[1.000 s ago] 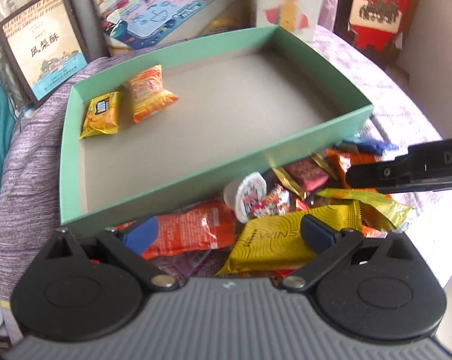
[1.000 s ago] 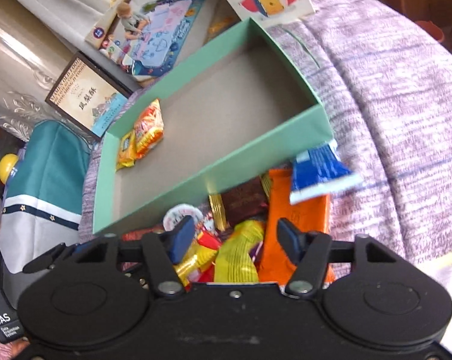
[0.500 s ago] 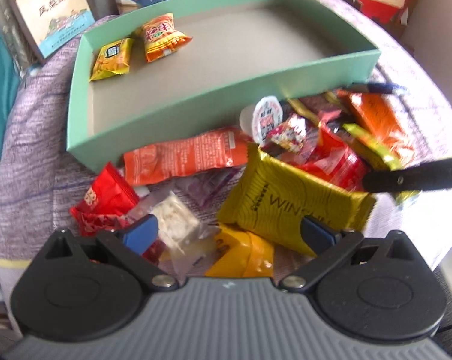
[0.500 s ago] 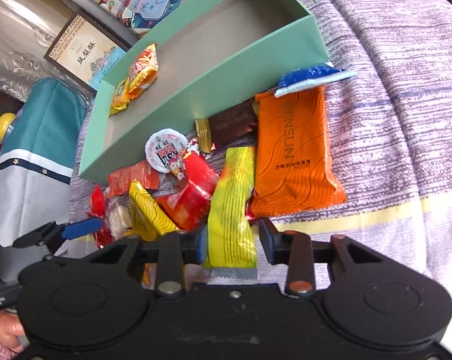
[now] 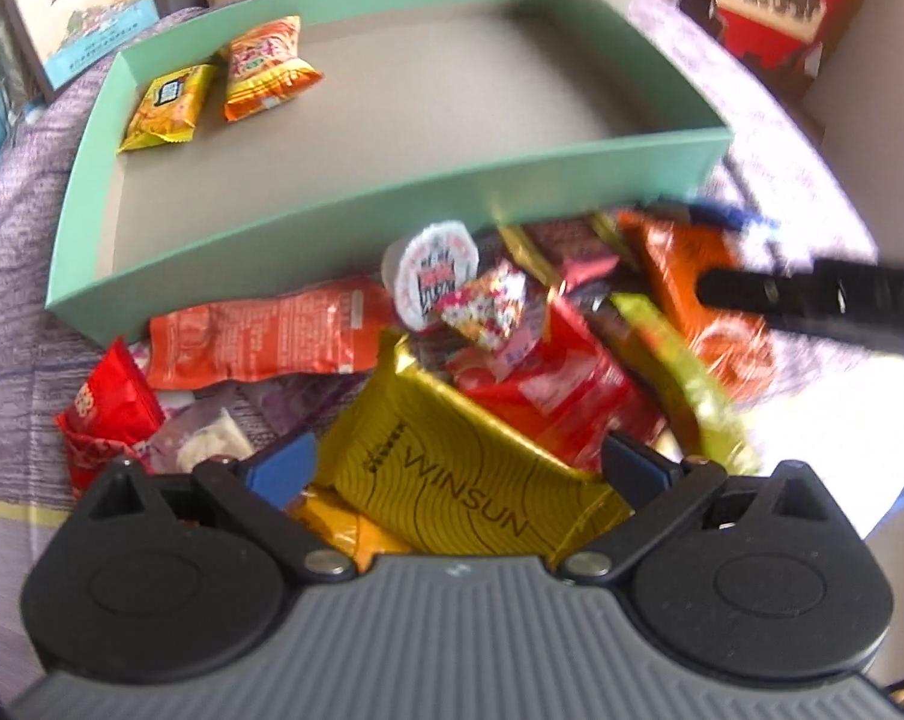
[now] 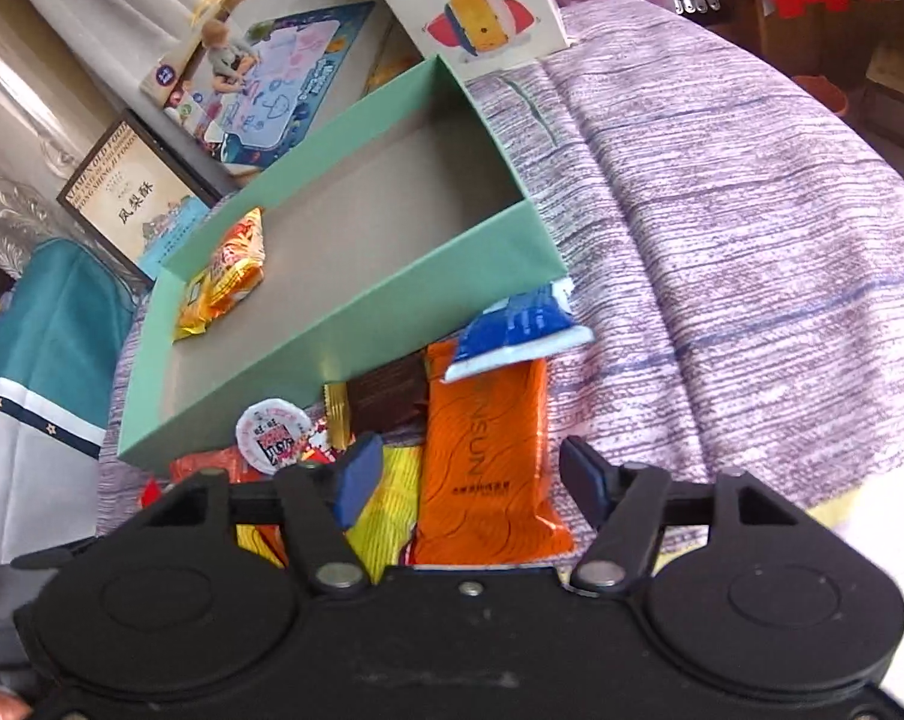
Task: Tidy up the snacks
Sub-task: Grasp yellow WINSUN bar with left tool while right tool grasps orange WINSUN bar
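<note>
**Snack pile by green box**

Left hand-held gripper [image 5: 458, 468] spread over yellow WINSUN pack [image 5: 452, 480], not pinching. Right hand-held gripper [image 6: 470, 474] opening above orange pack [image 6: 488, 450], pads clear. Pile against green box [image 6: 392, 324] on purple-clothed worktop [image 6: 722, 210]. Two orange-yellow packets [image 5: 218, 84] in box's far corner.
</note>
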`<act>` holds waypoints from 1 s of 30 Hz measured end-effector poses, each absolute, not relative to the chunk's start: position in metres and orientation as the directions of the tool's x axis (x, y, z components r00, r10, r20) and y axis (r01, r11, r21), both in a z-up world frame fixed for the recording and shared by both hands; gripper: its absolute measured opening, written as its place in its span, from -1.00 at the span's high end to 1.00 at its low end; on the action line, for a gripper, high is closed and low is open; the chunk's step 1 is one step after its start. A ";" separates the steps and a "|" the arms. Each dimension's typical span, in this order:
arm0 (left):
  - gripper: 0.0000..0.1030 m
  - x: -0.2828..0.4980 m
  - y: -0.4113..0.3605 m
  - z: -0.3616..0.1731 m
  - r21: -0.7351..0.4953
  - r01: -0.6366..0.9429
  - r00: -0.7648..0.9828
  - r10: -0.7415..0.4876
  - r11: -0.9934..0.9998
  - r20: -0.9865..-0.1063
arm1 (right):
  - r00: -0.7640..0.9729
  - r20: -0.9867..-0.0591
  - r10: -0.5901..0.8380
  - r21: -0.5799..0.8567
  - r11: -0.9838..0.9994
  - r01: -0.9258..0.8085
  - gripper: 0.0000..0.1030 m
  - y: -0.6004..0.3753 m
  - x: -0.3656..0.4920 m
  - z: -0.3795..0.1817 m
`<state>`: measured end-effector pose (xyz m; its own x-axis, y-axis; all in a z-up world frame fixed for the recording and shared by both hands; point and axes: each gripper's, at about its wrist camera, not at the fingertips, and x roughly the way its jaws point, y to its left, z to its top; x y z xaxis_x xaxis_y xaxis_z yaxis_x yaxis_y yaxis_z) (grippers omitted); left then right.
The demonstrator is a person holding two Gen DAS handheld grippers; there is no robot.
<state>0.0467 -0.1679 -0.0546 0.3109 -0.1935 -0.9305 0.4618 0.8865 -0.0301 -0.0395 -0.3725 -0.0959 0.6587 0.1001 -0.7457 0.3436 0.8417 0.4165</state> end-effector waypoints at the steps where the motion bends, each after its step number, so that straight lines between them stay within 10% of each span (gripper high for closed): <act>1: -1.00 0.045 -0.168 -0.057 -0.008 0.473 0.315 -0.178 0.881 -0.932 | 0.654 -0.752 0.082 0.394 0.851 0.346 -0.27 -0.370 -0.036 -0.098; 7: -1.00 0.040 -0.149 -0.070 0.071 0.493 0.322 -0.106 0.867 -0.941 | 0.636 -0.772 0.006 0.284 0.898 0.337 -0.30 -0.344 -0.015 -0.111; 12: -0.99 0.041 -0.134 -0.069 0.074 0.473 0.340 -0.104 0.878 -0.935 | 0.640 -0.768 -0.028 0.234 0.918 0.321 0.08 -0.345 -0.023 -0.109; 18: -0.28 0.024 -0.146 -0.061 0.103 0.549 0.388 -0.144 0.829 -0.910 | 0.630 -0.776 -0.014 0.253 0.908 0.332 0.08 -0.357 -0.054 -0.111; 30: -0.13 0.016 -0.140 -0.068 0.050 0.547 0.325 -0.157 0.836 -0.933 | 0.631 -0.770 -0.100 0.106 0.954 0.281 0.03 -0.327 -0.056 -0.112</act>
<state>0.0162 -0.1396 -0.0684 0.3247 -0.1570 -0.9327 0.5472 0.8355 0.0498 -0.0559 -0.3268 -0.1117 0.6305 -0.1000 -0.7697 0.2812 0.9537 0.1064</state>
